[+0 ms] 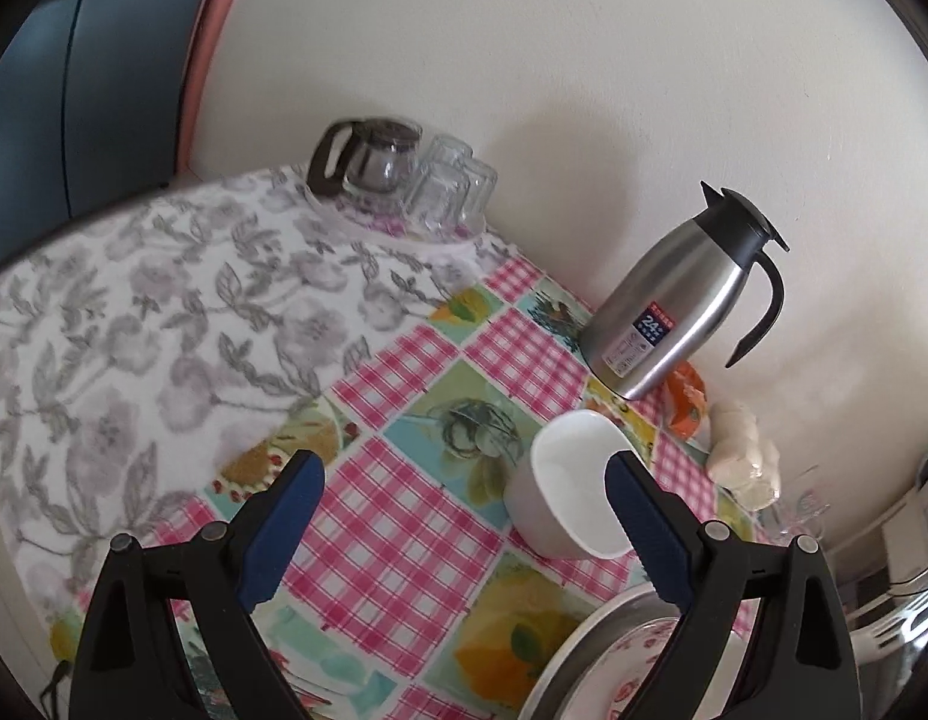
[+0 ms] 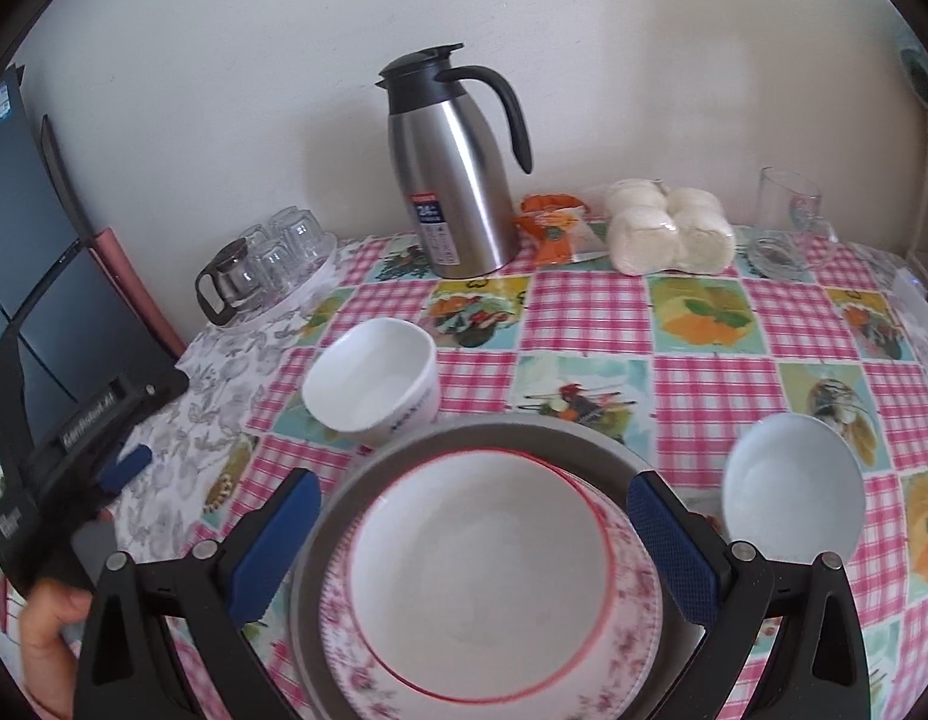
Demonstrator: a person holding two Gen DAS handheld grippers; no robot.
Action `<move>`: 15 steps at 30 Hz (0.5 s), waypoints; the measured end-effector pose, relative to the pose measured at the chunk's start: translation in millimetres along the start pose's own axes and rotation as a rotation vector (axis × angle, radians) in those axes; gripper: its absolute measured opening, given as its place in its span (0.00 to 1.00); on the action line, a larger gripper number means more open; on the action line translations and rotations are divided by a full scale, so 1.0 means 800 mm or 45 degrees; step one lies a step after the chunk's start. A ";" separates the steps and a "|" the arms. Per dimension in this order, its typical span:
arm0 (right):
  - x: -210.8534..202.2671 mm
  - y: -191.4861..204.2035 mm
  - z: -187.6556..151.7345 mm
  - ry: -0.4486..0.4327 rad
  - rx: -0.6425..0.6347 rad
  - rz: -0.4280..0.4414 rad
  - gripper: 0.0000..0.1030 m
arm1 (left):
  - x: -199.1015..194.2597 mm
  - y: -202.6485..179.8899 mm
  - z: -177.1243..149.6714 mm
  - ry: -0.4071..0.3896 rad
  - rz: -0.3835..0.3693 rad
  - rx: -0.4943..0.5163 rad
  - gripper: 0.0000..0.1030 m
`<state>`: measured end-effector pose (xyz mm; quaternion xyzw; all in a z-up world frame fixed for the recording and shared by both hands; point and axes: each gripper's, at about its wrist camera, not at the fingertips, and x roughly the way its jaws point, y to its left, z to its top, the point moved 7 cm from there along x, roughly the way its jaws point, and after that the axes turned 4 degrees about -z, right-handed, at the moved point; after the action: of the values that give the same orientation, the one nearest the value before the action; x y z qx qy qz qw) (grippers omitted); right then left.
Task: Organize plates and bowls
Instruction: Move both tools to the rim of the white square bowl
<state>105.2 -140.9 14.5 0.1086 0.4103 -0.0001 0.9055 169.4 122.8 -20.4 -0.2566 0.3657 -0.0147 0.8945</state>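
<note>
— Two pairs of tongs, both spread wide with nothing held. The right tongs hover over a stack: a red-rimmed white bowl sits in a pink-flowered plate, which lies on a wide grey plate.

— And the other bowls?

— One deep white bowl with dark lettering stands on the table just behind the stack, left of centre. A shallow pale-blue bowl stands to the stack's right, near but apart.

— The left tongs?

— Low over the checked cloth, their right finger just in front of that deep white bowl — touching or not, I cannot tell. A steel jug with a black handle stands at the wall.
</note>
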 end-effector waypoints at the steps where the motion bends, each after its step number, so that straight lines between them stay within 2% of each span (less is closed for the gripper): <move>1: 0.002 0.003 0.005 0.013 0.013 0.007 1.00 | 0.004 0.003 0.000 0.013 -0.014 -0.017 0.92; 7: 0.013 0.024 0.028 0.066 0.040 0.016 1.00 | 0.032 0.012 -0.012 0.139 -0.122 -0.125 0.92; 15: 0.038 0.053 0.045 0.132 0.018 -0.041 0.95 | 0.054 0.011 -0.016 0.194 -0.099 -0.080 0.92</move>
<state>155.9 -104.1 23.1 0.1083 0.4583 -0.0119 0.8821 191.0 115.0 -60.1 -0.2968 0.4227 -0.0575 0.8544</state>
